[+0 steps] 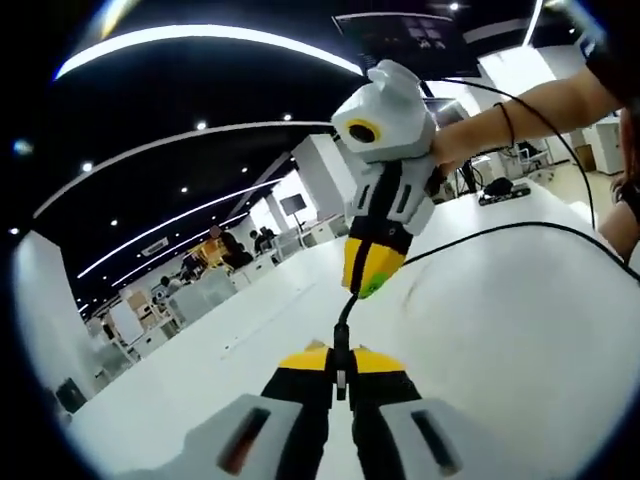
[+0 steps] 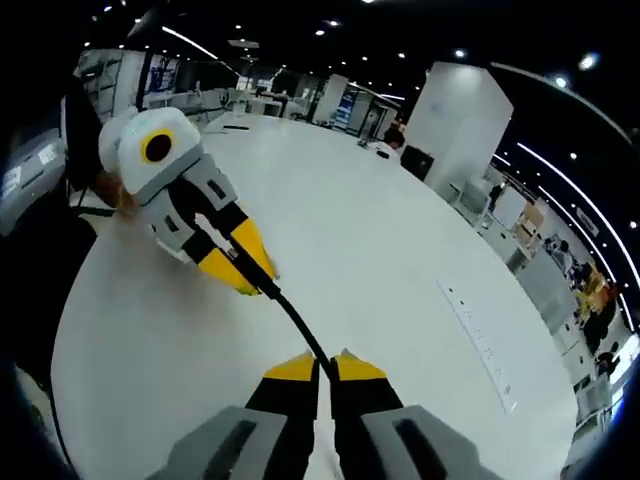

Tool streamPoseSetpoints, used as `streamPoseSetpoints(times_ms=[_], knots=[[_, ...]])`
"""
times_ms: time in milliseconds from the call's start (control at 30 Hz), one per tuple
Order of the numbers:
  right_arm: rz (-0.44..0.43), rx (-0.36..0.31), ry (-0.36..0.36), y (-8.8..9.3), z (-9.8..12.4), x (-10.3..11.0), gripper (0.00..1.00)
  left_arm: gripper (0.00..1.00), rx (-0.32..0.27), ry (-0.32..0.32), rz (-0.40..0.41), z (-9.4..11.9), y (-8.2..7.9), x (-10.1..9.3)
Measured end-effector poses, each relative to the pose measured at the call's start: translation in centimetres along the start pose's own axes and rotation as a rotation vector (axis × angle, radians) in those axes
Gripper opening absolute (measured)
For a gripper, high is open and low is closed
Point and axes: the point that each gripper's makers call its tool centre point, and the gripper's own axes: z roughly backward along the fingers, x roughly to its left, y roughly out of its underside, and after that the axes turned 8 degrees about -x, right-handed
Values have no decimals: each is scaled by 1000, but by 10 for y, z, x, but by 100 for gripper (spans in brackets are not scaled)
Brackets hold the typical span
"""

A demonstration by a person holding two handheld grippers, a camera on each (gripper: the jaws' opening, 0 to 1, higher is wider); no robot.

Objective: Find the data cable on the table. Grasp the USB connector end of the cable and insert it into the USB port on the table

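Note:
A black data cable point(image 1: 346, 312) runs taut in the air between my two grippers, above the white table point(image 1: 500, 330). At the bottom of the left gripper view, my left gripper point(image 1: 340, 378) is shut on one end of it, a thicker dark piece between the yellow tips. My right gripper point(image 1: 372, 282) comes down from above, shut on the cable a short way along. The rest of the cable arcs off to the right. In the right gripper view, my right gripper point(image 2: 322, 372) pinches the cable point(image 2: 296, 320), and the left gripper point(image 2: 256, 276) holds the far end.
A long recessed strip with several small sockets point(image 2: 482, 345) lies in the table point(image 2: 380, 230) to the right. A person's bare arm point(image 1: 530, 108) reaches in from the upper right. Desks and people stand far behind, and dark items point(image 1: 505, 192) sit at the far table edge.

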Motion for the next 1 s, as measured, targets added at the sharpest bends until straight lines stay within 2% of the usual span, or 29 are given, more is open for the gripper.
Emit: streamPoseSetpoints(times_ms=[167,200,233,300,367,533,567,633,667,800,867,933,1000], knots=[[24,-86,111,-16,9,-9,8,6,-29,-20,51,4,-4,8],[7,-133,153,-24,14,-13,8,6,-37,-24,64,4,-5,9],[4,-142,159,-25,15,-13,9,6,-44,-25,77,4,-6,10],[-28,-197,215,-34,23,-21,15,6,-62,-29,102,5,-9,12],[-67,-260,266,-43,31,-26,20,6,-80,-35,121,6,-13,14],[-148,-463,415,-73,60,-37,20,6,-124,-55,213,8,-18,24],[-173,-515,424,-80,65,-37,21,6,-126,-59,233,9,-18,27],[-279,-610,387,-92,70,-28,22,6,-142,-71,294,10,-18,31],[-294,-640,371,-97,72,-22,23,6,-148,-74,326,10,-17,33],[-296,-645,330,-104,61,6,23,6,-187,-90,453,14,-17,44],[-342,-659,305,-104,53,19,23,6,-214,-99,508,16,-19,49],[-424,-652,310,-98,45,25,23,6,-221,-107,518,19,-19,54],[-453,-643,347,-92,39,25,25,6,-231,-121,512,21,-22,57]])
